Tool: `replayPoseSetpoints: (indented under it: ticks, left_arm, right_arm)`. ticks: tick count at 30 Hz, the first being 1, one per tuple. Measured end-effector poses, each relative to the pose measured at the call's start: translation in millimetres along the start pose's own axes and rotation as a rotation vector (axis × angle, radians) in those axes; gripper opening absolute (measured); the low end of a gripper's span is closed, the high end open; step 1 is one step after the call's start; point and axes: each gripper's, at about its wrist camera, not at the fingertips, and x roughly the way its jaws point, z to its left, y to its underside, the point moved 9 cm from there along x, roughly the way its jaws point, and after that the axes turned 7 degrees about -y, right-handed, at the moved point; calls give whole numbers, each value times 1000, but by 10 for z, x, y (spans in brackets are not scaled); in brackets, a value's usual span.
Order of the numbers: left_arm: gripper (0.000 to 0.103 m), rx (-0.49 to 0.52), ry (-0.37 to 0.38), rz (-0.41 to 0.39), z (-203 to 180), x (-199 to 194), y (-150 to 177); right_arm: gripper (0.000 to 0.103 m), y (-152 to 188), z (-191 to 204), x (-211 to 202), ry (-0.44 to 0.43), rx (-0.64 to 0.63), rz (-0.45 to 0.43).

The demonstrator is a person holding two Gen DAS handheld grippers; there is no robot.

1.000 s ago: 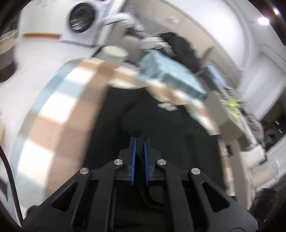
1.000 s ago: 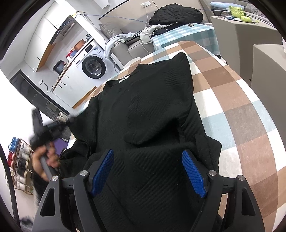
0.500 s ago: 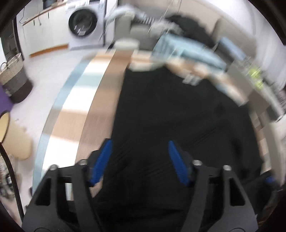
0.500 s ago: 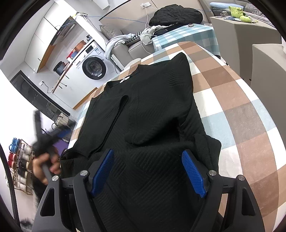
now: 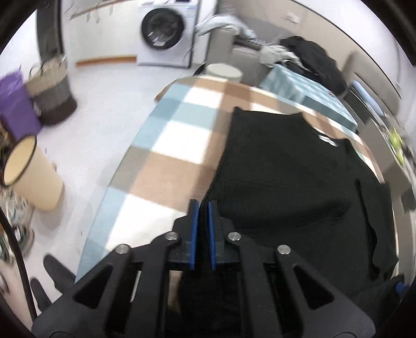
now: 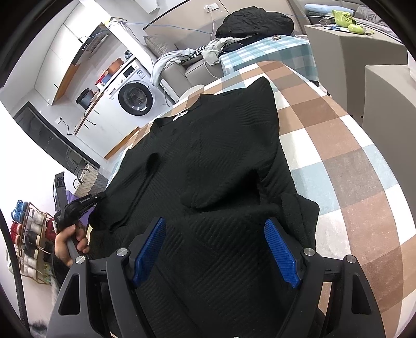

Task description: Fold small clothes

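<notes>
A black knit sweater (image 6: 218, 161) lies spread on the checked tablecloth (image 6: 351, 161), collar at the far end, one sleeve folded across the body. It also shows in the left wrist view (image 5: 280, 176). My left gripper (image 5: 203, 205) is shut on the sweater's left edge near the hem; from the right wrist view it (image 6: 100, 197) pinches that same edge. My right gripper (image 6: 215, 231) is open and empty, hovering over the sweater's lower part.
A washing machine (image 5: 166, 28) stands at the back. Baskets (image 5: 52, 88) and a beige bin (image 5: 28, 171) stand on the floor left of the table. A sofa with piled clothes (image 6: 254, 23) lies beyond the table. The table edge (image 5: 114, 192) runs close to my left gripper.
My left gripper let go of the folded sleeve, opened, moved back to the sweater's left edge and shut on it. My right gripper stayed open and still.
</notes>
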Motion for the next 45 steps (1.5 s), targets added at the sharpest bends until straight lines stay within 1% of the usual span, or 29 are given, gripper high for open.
replayPoseSetpoints:
  ticks: [1,3,5,8,10,12,13,14,15,16,17,19,22,24,27,29,32,33,35,36,37,38,39,40,41,43,45]
  left_arm:
    - [10,-17,-2,31,70,47,26]
    - [32,-43,-21,55,178,70,88]
    - [37,-52,-3,34,206,14,94]
    - [38,-36,29,14,229,-152,149]
    - [42,-22,56,5,268,-303,237]
    - [50,5,96,-10,276,-493,351]
    - [51,16,103,-18,282,-602,415]
    - [54,26,109,-26,304,-694,476]
    - [60,33,108,-29,337,-770,534]
    - [64,32,102,-36,406,-862,604]
    - [69,23,94,-43,481,-949,679]
    - [75,-1,82,-41,644,-1094,862]
    - [75,-38,60,-22,903,-1196,1180]
    - [75,-33,35,-7,1021,-1211,1382]
    - [75,-28,48,4,1070,-1201,1567]
    - [75,-15,49,12,1068,-1197,1680]
    - [75,23,33,25,1015,-1160,1785]
    - [72,41,31,30,973,-1146,1818]
    - [65,68,20,36,910,-1106,1854]
    - [57,86,4,22,884,-1109,1859]
    - [52,102,-10,16,857,-1104,1860]
    - [32,117,-23,9,828,-1105,1850]
    - [15,128,-23,3,804,-1118,1851]
    - [7,128,-1,3,781,-1138,1856]
    - [5,125,14,4,776,-1159,1853]
    - [5,123,17,-22,799,-1257,1850]
    - [5,113,37,-29,845,-1356,1860]
  right_arm:
    - [80,-1,-2,0,0,1,-1]
    - [80,0,-1,-7,0,4,-3]
    - [80,6,5,-13,2,1,-2]
    - [80,6,-2,-23,9,-2,1]
    - [80,3,-11,-47,14,-8,2]
    - [80,2,-14,-113,19,-20,-2]
    - [80,4,-13,-147,18,-25,-3]
    - [80,11,-15,-185,17,-30,-4]
    - [80,20,-25,-249,15,-35,-5]
    - [80,36,-37,-299,16,-40,-7]
    - [80,51,-59,-351,22,-46,-9]
    - [80,102,-140,-461,49,-62,-13]
    - [80,205,-328,-583,105,-56,-10]
    - [80,299,-445,-621,118,-37,1]
    - [80,459,-579,-597,122,-26,34]
    - [80,542,-596,-550,114,-37,57]
    - [79,607,-572,-483,109,-64,66]
    - [78,620,-570,-461,111,-72,70]
    - [72,642,-555,-423,114,-86,81]
    - [70,653,-545,-405,112,-95,83]
    - [62,661,-532,-388,108,-106,86]
    - [46,668,-514,-358,103,-125,94]
    - [36,673,-511,-340,111,-143,97]
    - [15,674,-517,-320,125,-160,100]
    - [7,684,-521,-317,127,-162,105]
    - [5,705,-489,-396,76,-154,98]
    - [5,757,-447,-543,46,-164,91]
